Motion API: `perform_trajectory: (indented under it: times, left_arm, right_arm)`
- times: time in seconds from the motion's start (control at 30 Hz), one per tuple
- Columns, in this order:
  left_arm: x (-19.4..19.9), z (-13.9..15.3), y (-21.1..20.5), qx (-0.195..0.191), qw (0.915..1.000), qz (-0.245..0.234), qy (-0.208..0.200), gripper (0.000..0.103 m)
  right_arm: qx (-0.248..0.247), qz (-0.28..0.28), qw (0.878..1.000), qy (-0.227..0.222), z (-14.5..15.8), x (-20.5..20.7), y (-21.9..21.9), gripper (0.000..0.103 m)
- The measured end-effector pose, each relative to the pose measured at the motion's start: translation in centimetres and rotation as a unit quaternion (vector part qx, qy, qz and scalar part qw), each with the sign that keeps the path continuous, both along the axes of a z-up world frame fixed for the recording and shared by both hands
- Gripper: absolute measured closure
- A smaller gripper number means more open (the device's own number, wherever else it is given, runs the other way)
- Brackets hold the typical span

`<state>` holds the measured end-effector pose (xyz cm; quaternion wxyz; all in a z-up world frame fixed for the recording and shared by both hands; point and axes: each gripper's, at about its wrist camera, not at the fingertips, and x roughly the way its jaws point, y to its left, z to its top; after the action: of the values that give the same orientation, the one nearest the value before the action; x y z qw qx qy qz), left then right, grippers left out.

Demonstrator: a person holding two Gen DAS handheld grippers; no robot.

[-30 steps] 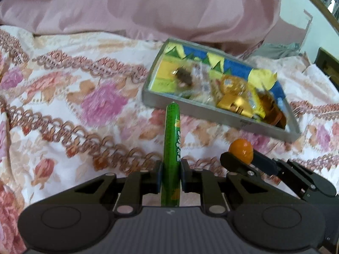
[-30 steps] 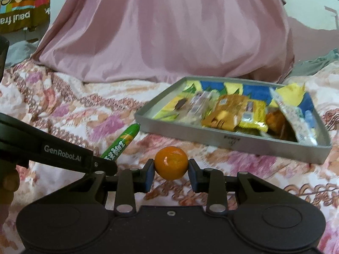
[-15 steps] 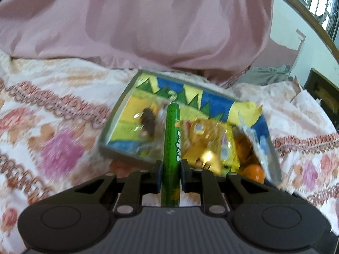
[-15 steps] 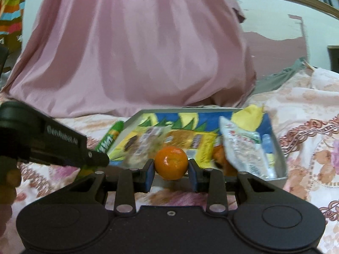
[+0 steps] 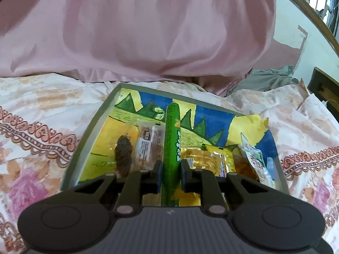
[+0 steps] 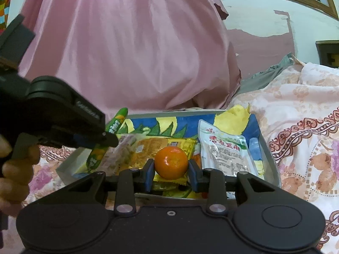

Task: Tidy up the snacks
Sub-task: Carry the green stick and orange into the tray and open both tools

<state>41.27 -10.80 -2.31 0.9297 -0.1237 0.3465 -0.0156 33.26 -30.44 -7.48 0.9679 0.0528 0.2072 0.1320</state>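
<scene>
Left gripper (image 5: 171, 174) jaws clamped on green stick snack (image 5: 172, 148), stick pointing forward, held above grey tray (image 5: 84, 146). Right gripper (image 6: 170, 174) jaws clamped on small orange (image 6: 170, 163), held over near edge of same tray. Below and ahead in tray: dark brown lump (image 5: 123, 154), clear-wrapped bar (image 5: 148, 146), yellow packets (image 5: 211, 158), white pouch with red print (image 6: 226, 152) leaning at right side. Tray lined with painted paper (image 5: 211, 116), blue, yellow, green. Tray resting on floral bedsheet (image 5: 42, 110); pink cloth (image 5: 148, 31) bunched just behind
</scene>
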Motion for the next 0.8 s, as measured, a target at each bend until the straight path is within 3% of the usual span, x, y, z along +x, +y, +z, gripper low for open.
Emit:
perform_trajectory:
  times: [0.8]
  left_arm:
    - [2.2, -2.3, -1.7, 0.023, 0.9997, 0.0, 0.006, 0.084]
  right_arm:
    - [-0.006, -0.01, 0.999, 0.046, -1.1, 1.1, -0.3, 0.067]
